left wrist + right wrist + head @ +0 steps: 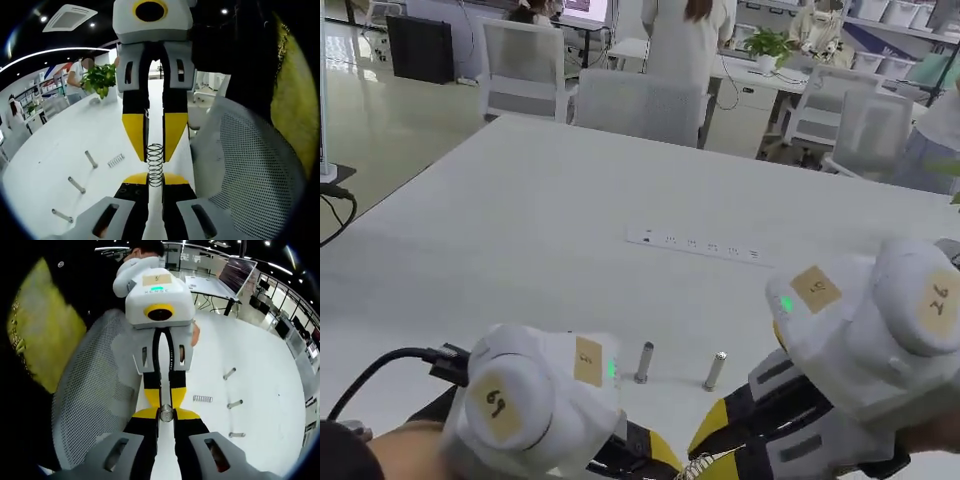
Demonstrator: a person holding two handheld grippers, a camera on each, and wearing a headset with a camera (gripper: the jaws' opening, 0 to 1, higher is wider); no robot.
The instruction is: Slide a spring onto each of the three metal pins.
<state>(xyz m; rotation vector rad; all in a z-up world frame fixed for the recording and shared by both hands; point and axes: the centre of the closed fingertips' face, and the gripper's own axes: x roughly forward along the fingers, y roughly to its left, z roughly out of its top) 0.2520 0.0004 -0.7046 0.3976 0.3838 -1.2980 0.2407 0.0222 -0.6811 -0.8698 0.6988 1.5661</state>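
I hold one spring (155,161) at both ends.
My left claw (155,179) and right claw (166,416) each clamp one end; three pins (76,184) stand on the tabletop (60,145).

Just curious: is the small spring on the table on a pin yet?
No, off: the small coiled metal spring lies flat on the white table, beside the three metal pins.

Three upright metal pins (76,184) stand toward the tabletop's (570,200) near edge. A loose spring (115,160) lies beside them, and a second spring (155,165) is held aloft.
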